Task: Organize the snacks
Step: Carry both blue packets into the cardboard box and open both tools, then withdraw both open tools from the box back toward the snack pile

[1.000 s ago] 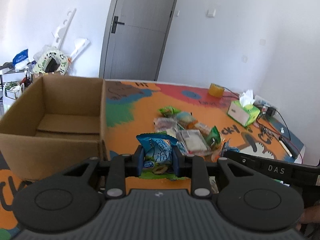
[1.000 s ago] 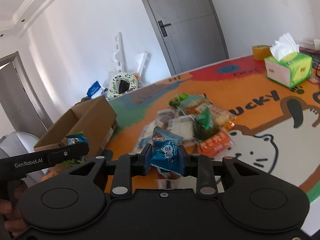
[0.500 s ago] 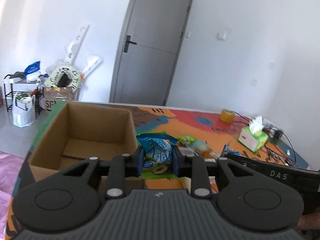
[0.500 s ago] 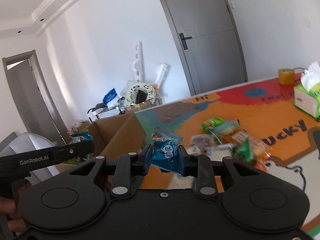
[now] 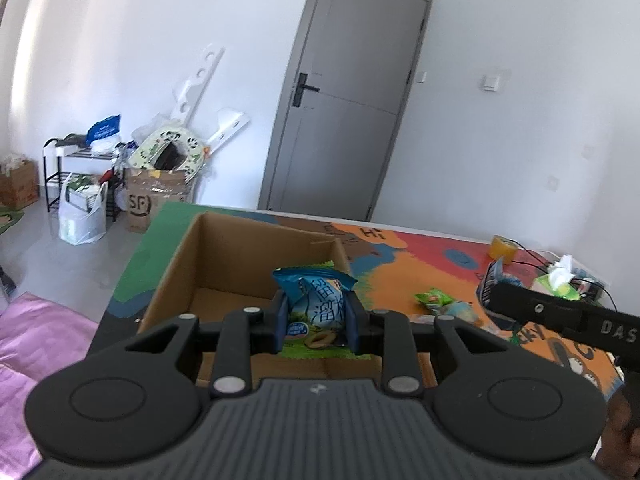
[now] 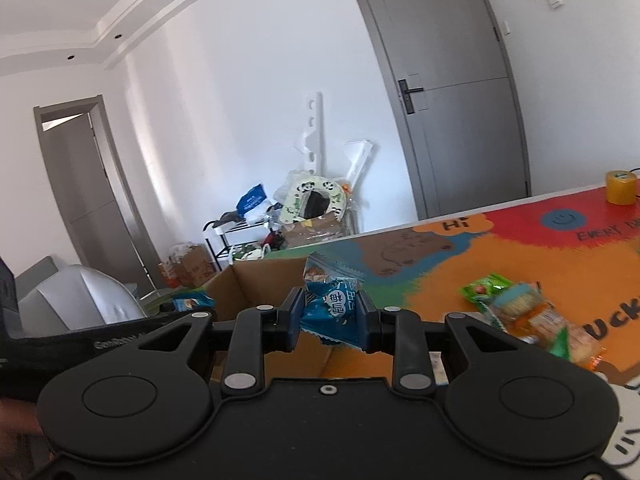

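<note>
- The left gripper (image 5: pixel 316 322) is clenched on a blue and green snack packet (image 5: pixel 316 304), which stands upright between the jaws, its crimped top edge free above them. It hangs in front of and above the near wall of the open cardboard box (image 5: pixel 240 256).
- The right gripper (image 6: pixel 329 320) is clamped on a dark blue snack packet (image 6: pixel 332 306), tilted in the jaws with its serrated seal up and to the left. This one sits beside the box's near corner (image 6: pixel 272 280); whether it is over the opening cannot be told.
- Both packets look like thin, air-puffed film: light, soft and a little slick. The contents are probably brittle, so a hard squeeze would likely crush them.
- Each grip falls across the belly of its packet, which dents under the pads. The flat crimped seals at the ends would offer a firmer, less slippery hold with no pressure on the food.
- The box appears to hold nothing yet on the part of its floor that shows. Its walls are stiff enough to catch a dropped packet.
- More wrapped snacks (image 6: pixel 516 312) lie in a loose heap on the colourful tablecloth (image 6: pixel 520 240), well apart from the box. A tissue box (image 5: pixel 558 282) and a roll of tape (image 6: pixel 620 188) sit further along the table.
</note>
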Demonstrator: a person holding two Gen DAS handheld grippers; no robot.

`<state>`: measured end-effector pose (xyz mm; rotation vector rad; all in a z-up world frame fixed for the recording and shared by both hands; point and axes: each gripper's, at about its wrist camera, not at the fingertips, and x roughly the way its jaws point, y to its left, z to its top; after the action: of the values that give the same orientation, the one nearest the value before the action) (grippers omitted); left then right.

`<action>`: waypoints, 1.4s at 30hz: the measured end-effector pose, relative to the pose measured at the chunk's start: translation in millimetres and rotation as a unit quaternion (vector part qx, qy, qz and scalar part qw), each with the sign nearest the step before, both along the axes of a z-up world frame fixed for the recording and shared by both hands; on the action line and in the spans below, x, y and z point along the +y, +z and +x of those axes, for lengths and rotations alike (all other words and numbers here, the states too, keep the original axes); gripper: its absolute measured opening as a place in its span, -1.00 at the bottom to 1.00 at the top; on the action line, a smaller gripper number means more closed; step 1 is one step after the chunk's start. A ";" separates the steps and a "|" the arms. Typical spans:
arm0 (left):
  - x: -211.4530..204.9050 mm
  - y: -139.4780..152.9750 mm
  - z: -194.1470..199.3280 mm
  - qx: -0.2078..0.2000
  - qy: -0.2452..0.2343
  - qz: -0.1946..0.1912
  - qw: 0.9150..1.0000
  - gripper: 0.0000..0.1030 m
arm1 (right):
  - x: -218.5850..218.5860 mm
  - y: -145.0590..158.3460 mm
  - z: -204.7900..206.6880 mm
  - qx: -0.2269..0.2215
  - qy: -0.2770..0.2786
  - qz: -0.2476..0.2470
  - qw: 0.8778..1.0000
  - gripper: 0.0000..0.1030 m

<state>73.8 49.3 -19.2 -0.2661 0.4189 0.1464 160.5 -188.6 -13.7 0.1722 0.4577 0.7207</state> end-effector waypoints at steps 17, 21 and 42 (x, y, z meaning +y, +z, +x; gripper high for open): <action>41.3 -3.6 1.9 0.011 0.042 -0.025 0.999 -0.06 | 57.0 5.1 3.1 0.000 0.041 -0.016 0.999 -0.45; 48.3 0.4 -5.6 0.005 0.052 -0.032 0.998 -0.05 | 69.9 3.8 4.8 0.007 0.054 -0.015 0.998 -0.45; 60.3 14.6 -24.6 -0.007 0.085 -0.034 0.996 0.47 | 73.3 12.2 4.2 0.017 0.056 0.009 0.998 0.15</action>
<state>49.3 109.6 -4.5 -0.3702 0.3883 0.2978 164.6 -115.3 -1.5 0.1766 0.4967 0.8322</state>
